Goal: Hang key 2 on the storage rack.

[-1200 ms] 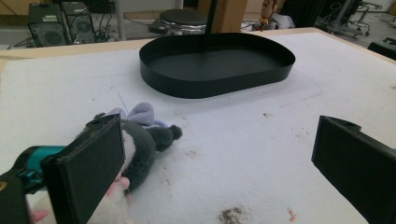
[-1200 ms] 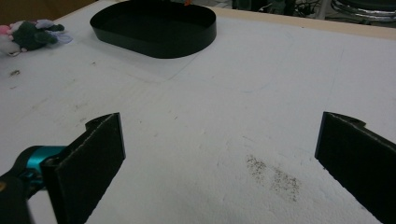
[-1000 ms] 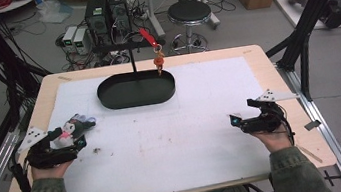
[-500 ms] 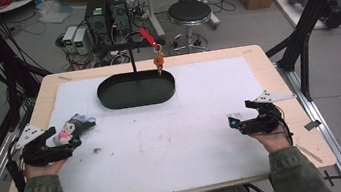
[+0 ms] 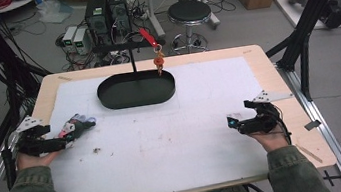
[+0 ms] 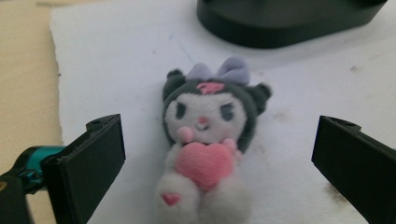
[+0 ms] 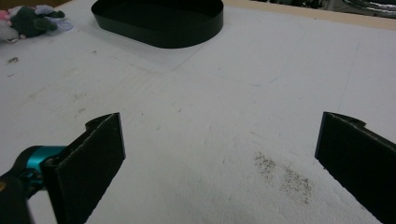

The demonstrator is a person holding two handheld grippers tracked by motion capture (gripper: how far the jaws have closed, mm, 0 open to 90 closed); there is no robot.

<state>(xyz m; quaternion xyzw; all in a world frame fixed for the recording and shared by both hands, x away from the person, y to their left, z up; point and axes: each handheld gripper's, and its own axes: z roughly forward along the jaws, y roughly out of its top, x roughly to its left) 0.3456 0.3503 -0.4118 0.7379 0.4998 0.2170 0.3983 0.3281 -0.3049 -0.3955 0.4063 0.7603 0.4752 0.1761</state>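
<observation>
- While the plush toy [image 6: 205,144] lies face-up on the white mat [image 5: 165,147] — down and left of the black tray [image 5: 136,89] — the left gripper [image 6: 215,154] brackets it, jaws wide, touching nothing.
- Below and right of the tray, the right gripper [image 7: 219,158] rests over bare mat — jaws wide, empty.

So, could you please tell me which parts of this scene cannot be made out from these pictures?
- Plush toy: its feet are cut off by the bottom edge of the left gripper view.
- Keys hanging from the stand: too small in the high view to count.
- Black tray: cropped by the top edge in the left gripper view.
- Left gripper: its fingers blur into the toy in the high view.
</observation>
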